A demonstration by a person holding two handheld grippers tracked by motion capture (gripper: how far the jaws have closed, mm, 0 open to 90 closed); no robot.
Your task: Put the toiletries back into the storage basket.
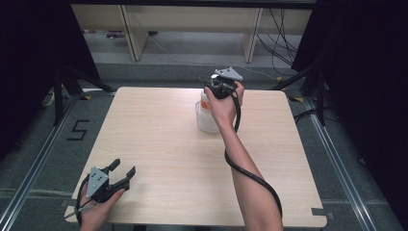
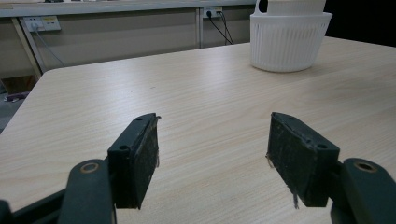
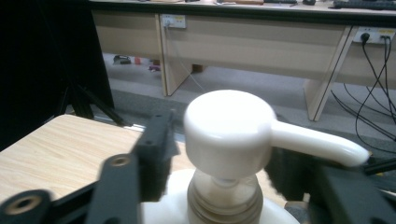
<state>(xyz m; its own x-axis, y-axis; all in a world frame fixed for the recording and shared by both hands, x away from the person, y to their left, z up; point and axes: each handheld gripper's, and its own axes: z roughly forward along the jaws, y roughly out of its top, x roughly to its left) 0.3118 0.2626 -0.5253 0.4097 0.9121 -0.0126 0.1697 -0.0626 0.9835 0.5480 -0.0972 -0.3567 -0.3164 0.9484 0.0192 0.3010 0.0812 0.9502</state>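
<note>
Pale woodgrain table [image 1: 159, 144], ribbed white basket [image 2: 289, 44], right claw [image 3: 224, 186] half-open around glossy round pump head [image 3: 229, 128], left claw [image 2: 212, 158] wide, empty

One camera looks down from high up. Two sit low and close: both show the table [image 2: 196, 93], one the basket [image 2: 289, 42].

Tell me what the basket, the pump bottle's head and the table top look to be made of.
Basket: likely moulded white plastic, matte, with fine ribbed slots round the wall. Pump head: likely smooth white plastic with a slight sheen and soft highlights on its cap and spout. Table top: pale wood grain, flat and even, probably a laminate rather than solid wood.
</note>
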